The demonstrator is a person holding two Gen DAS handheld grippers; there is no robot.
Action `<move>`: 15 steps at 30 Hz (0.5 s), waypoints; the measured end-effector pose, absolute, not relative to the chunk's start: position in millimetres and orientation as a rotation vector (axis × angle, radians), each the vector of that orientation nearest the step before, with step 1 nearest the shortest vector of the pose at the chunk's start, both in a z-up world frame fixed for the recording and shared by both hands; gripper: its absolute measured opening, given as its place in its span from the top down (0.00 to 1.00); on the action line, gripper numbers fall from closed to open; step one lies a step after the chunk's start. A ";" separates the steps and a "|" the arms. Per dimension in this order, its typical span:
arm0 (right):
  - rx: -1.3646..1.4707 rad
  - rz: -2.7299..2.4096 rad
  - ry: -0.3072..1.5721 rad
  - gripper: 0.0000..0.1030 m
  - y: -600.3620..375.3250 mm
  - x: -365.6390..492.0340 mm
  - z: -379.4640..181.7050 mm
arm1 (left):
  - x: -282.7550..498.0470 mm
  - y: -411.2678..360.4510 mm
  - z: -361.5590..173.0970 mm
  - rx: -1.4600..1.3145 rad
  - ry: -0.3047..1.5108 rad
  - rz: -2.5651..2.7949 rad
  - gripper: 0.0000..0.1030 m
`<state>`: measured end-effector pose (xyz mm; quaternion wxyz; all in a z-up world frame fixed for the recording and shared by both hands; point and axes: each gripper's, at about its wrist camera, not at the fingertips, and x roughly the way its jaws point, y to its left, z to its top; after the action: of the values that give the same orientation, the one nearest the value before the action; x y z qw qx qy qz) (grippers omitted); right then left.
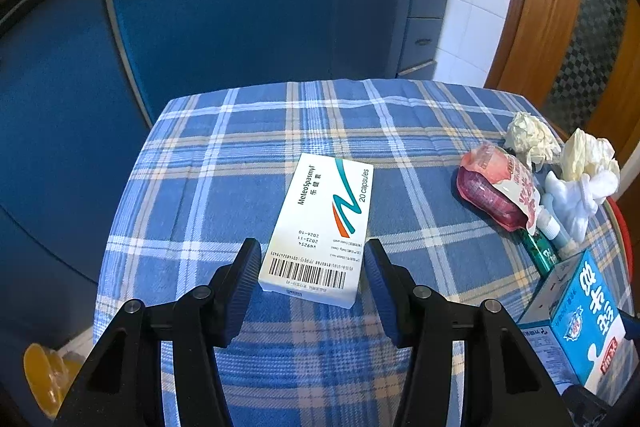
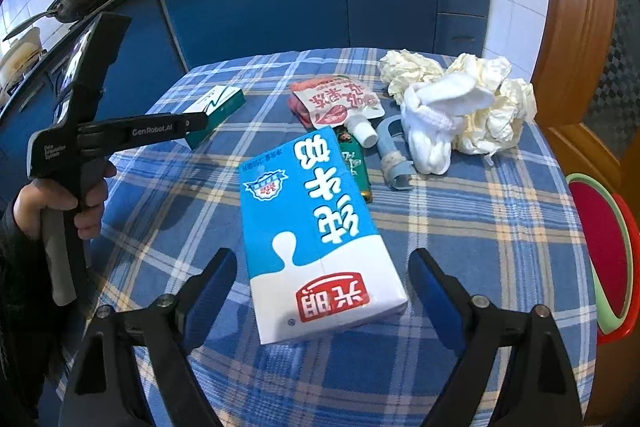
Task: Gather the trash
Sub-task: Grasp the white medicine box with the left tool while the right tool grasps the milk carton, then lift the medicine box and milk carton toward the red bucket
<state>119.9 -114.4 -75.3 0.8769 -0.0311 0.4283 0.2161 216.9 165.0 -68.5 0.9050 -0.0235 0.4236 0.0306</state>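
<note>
Left tool [image 1: 312,263] straddles the capsule box [image 1: 322,227], fingers spread, box lengthwise toward the counter's [image 1: 224,163] far edge. Right tool [image 2: 322,283] gapes wide around the milk carton [image 2: 316,231], also lengthwise, mid-counter.

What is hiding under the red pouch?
A green packet pokes out from under the red pouch, beside the pouch's white cap. Its far end is covered, so how far it goes under cannot be seen.
</note>
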 end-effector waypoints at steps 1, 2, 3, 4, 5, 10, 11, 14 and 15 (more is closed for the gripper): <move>-0.064 0.454 0.898 0.24 -114.1 119.9 -76.7 | 217.7 165.9 -69.1 -0.043 0.876 0.059 0.47; -0.060 0.454 0.902 0.26 -114.2 119.9 -78.0 | 217.8 165.4 -69.7 -0.036 0.875 0.058 0.47; -0.055 0.456 0.902 0.27 -115.3 119.5 -78.3 | 218.0 165.0 -70.4 -0.032 0.875 0.058 0.47; -0.053 0.457 0.900 0.28 -116.1 118.8 -78.3 | 218.5 165.3 -71.4 -0.033 0.875 0.057 0.47; -0.052 0.457 0.895 0.29 -116.9 117.8 -77.6 | 218.6 165.5 -72.0 -0.038 0.874 0.057 0.47; -0.041 0.465 0.842 0.33 -124.9 110.9 -67.0 | 219.1 168.9 -73.3 -0.067 0.867 0.049 0.48; -0.036 0.465 0.836 0.33 -127.9 110.0 -64.9 | 217.5 167.4 -73.2 -0.068 0.865 0.050 0.48; -0.004 0.462 0.824 0.34 -138.6 108.3 -59.6 | 212.1 164.6 -70.0 -0.069 0.854 0.043 0.49; 0.006 0.461 0.823 0.34 -141.7 108.0 -58.7 | 209.0 162.8 -67.4 -0.067 0.845 0.038 0.49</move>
<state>108.0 -141.7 -58.7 0.8908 0.0030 0.3964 0.2221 209.0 162.8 -67.4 0.9113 -0.0326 0.4100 0.0186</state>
